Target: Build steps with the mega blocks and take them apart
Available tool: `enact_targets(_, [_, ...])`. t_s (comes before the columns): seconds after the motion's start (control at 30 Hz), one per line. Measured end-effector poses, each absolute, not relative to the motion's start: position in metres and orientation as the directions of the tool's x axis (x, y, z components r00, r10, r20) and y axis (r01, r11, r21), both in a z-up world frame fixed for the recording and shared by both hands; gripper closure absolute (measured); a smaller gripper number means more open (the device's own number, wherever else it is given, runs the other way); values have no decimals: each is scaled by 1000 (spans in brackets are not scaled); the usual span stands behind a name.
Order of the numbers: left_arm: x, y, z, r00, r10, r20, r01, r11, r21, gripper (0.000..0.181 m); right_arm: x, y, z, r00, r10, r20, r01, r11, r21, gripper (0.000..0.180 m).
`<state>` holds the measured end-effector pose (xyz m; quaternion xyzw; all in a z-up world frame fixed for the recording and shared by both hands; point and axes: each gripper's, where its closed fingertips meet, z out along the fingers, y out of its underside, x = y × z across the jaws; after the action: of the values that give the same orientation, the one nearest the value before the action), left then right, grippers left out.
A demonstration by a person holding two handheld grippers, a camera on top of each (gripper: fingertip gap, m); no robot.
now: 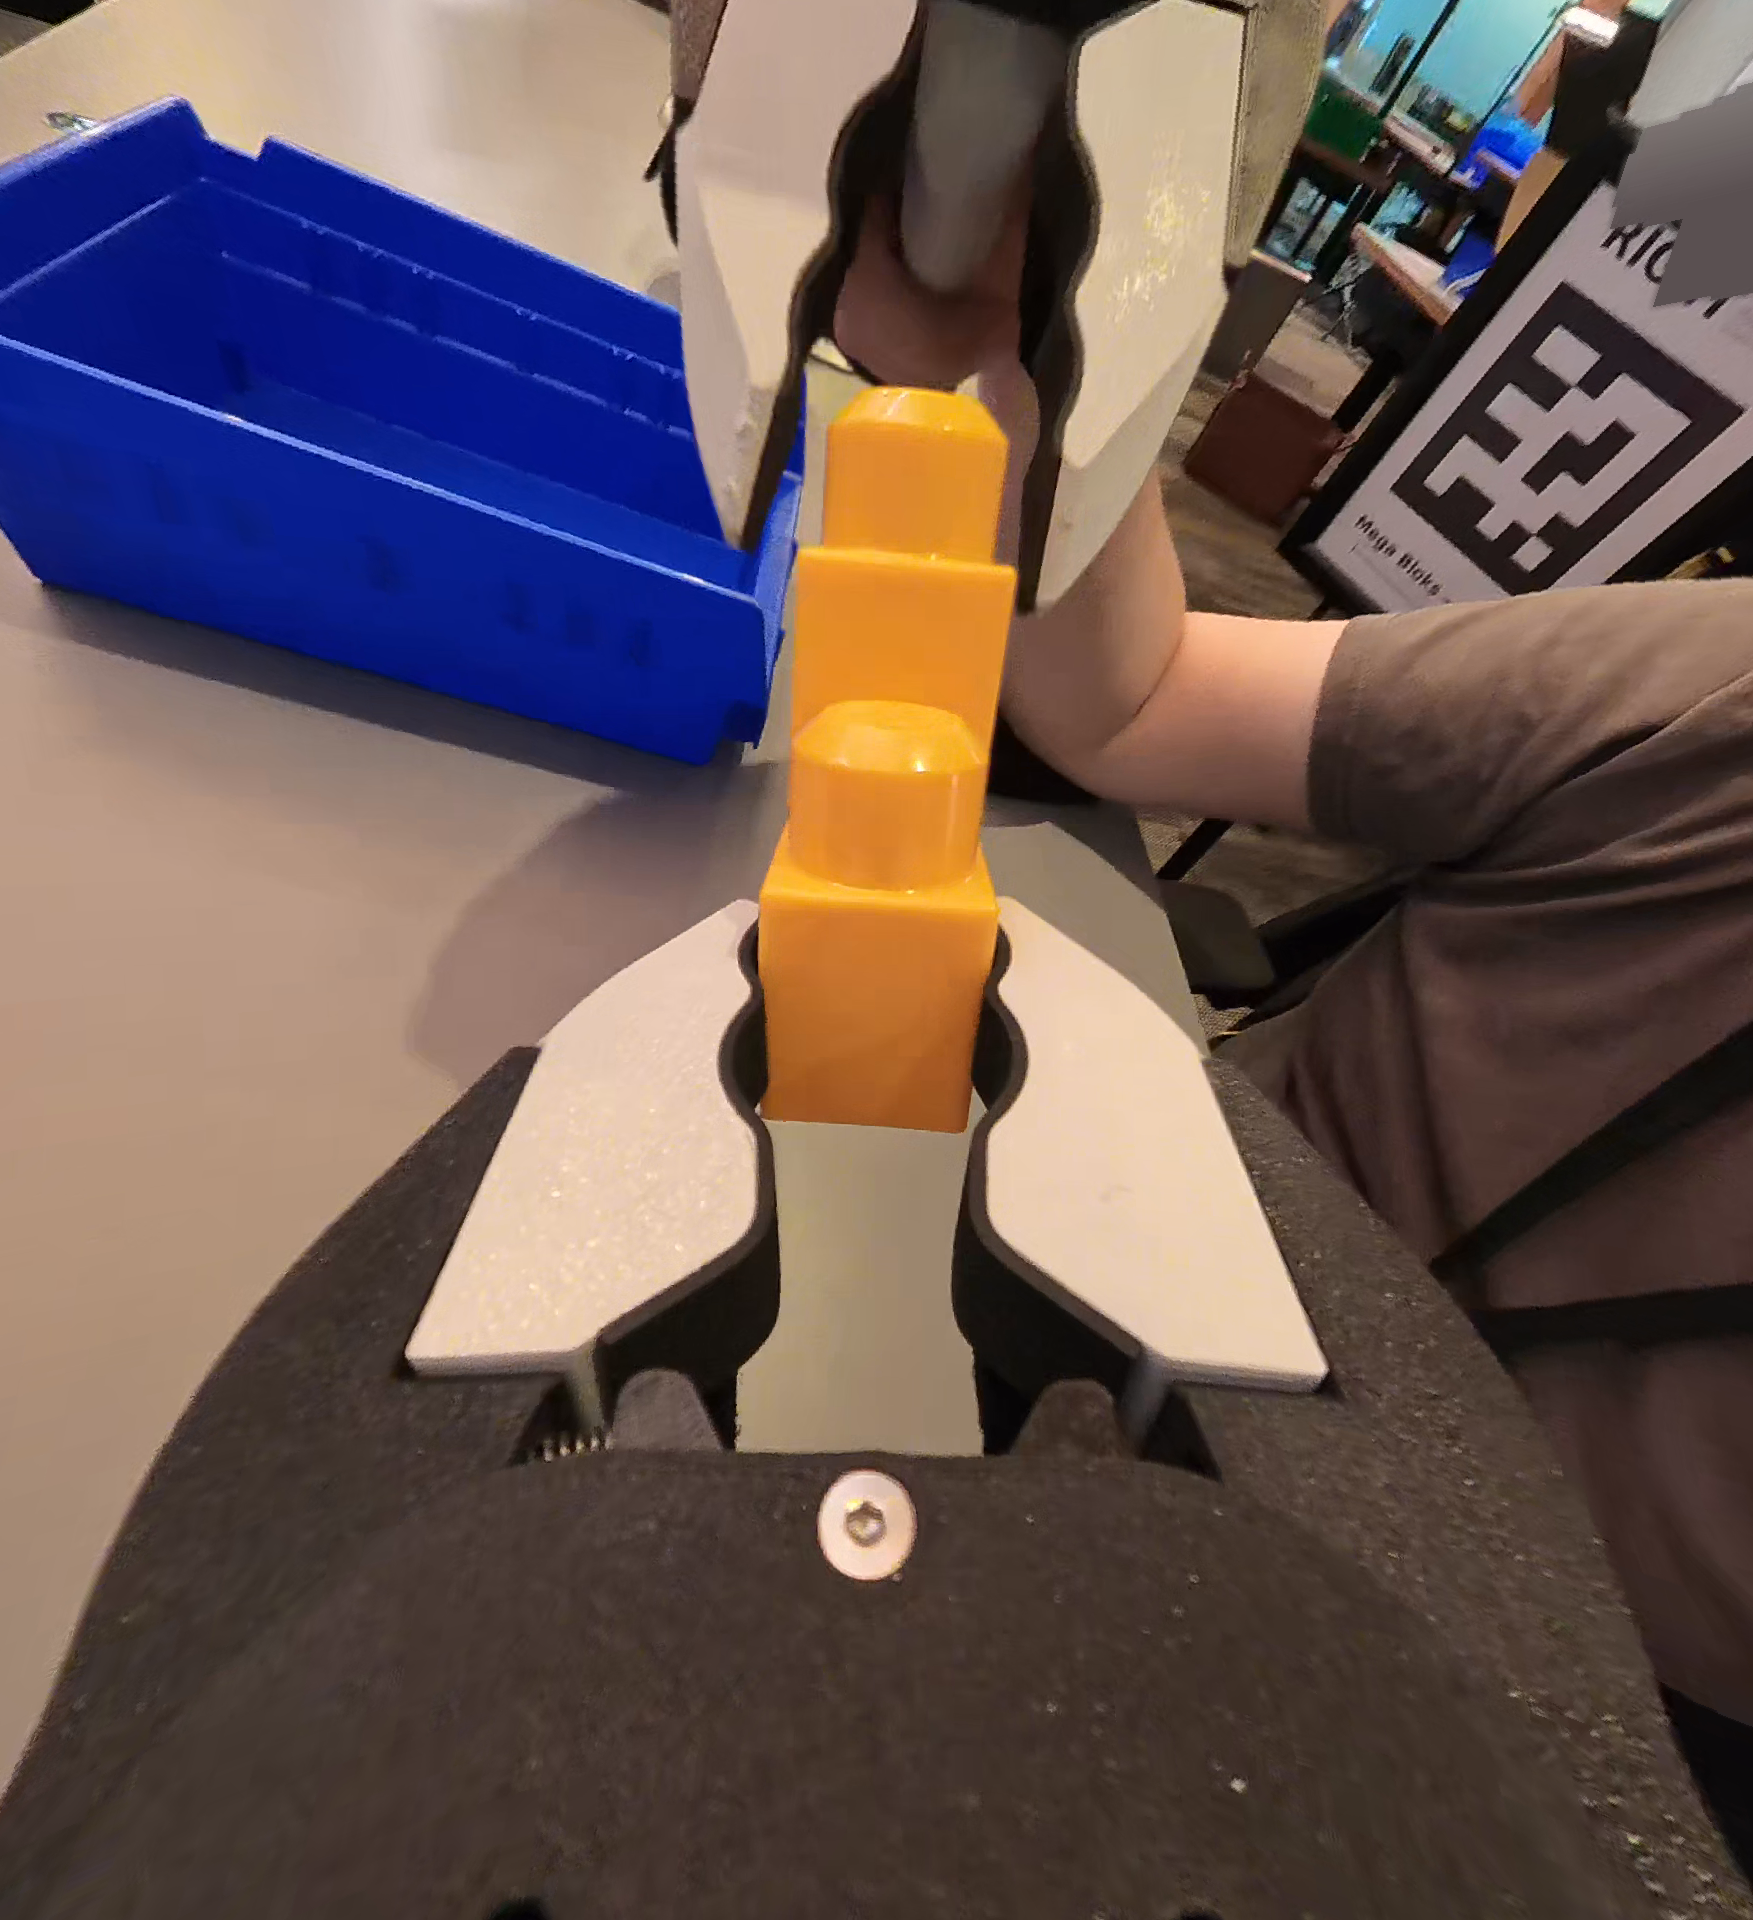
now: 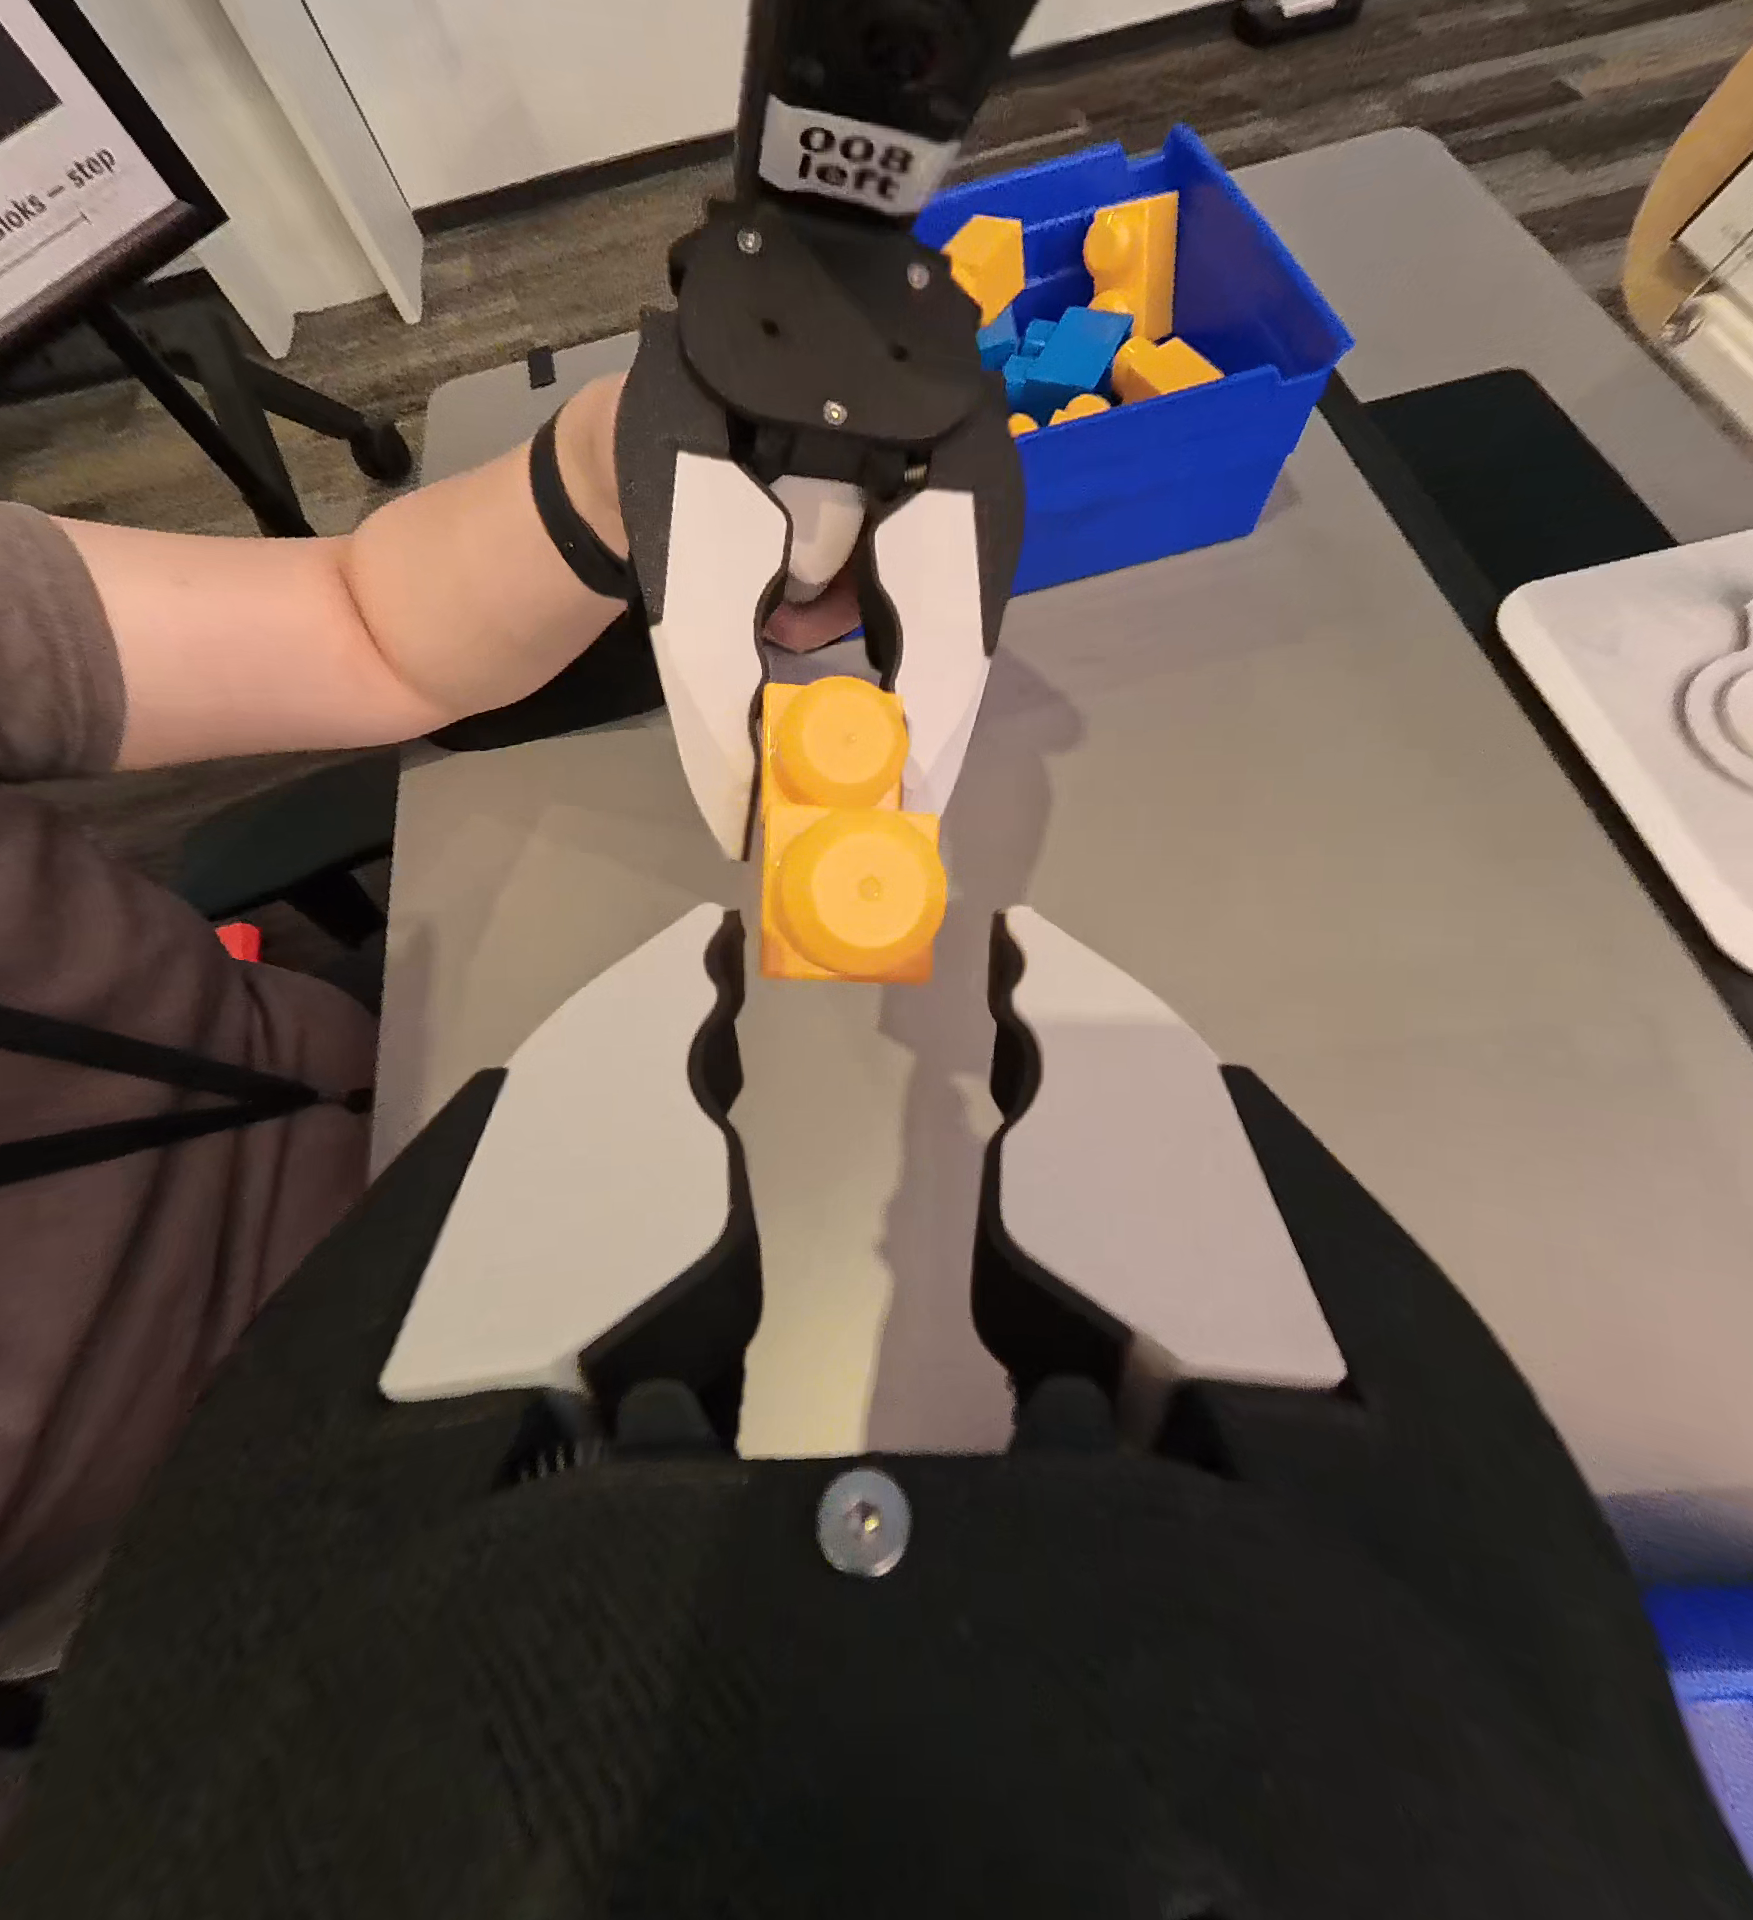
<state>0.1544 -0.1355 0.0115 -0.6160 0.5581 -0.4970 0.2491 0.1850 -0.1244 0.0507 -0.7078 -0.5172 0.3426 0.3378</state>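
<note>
- The left gripper [image 1: 877,935] is seen nearest in its own view, with the jaws closed on the lower orange plastic block [image 1: 867,1023] of a small stepped stack; the block's flat sides are pinched close to the jaw tips.
- The upper orange plastic block [image 1: 903,634] is seated on the far part of the stack, one step higher, its round stud pointing up.
- The stack's long axis is judged to run straight from one gripper to the other, so the raised end lies towards the right gripper [image 1: 903,520].
- The right gripper's jaws are spread wider than the upper block and are placed on either side of it from above; no contact is visible, and nothing is gripped.
- The right gripper is therefore the nearer one for the upper block. A closing of the jaws there, either to press the block down or to pull it off, is judged to be the next move.
- The stack is held above the plain grey surface [image 1: 228,935].
- A blue plastic bin [image 1: 332,499], seemingly empty, is set to one side; a second blue plastic bin of loose orange and blue blocks [image 2: 1163,468] is placed behind the left gripper.
- Farther off, a framed black-and-white patterned sign [image 1: 1537,416] is visible in the room.
</note>
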Motion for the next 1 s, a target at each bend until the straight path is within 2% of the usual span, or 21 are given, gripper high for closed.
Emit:
enact_targets(0.1, [155,-136,9,-114,-943,313,-451,-231,-862,144,183,-127,35,220,961,-164,563,-263,-784,133])
enact_targets(0.17, [153,-136,3,-115,-950,290,-471,-205,-858,144,181,-130,29,200,966,-165,597,-254,-761,144])
enact_targets(0.2, [153,-138,3,-127,-950,286,-467,-197,-862,140,180,-129,30,198,969,-151,601,-241,-762,144])
enact_targets(0.27, [152,-137,8,-124,-952,280,-453,-197,-870,114,185,-125,35,224,970,-94,601,-213,-770,144])
enact_targets(0.33, [148,-131,14,-96,-963,251,-433,-187,-882,108,206,-118,45,276,961,-20,603,-189,-775,144])
enact_targets(0.4, [141,-127,22,-90,-967,237,-405,-182,-896,110,248,-99,63,418,905,75,578,-201,-791,144])
enact_targets(0.5, [130,-126,31,-93,-970,226,-387,-174,-906,116,346,-59,75,696,694,186,508,-292,-810,144])
enact_targets(0.67, [121,-127,35,-95,-976,194,-396,-142,-907,118,438,-15,13,786,594,173,507,-458,-730,144])
enact_targets(0.87, [124,-132,31,-119,-973,197,-412,-132,-901,119,445,25,-64,749,652,118,566,-537,-625,143])
enact_targets(1.0, [127,-134,26,-132,-967,218,-426,-143,-893,120,443,37,-85,681,711,175,652,-481,-586,144])
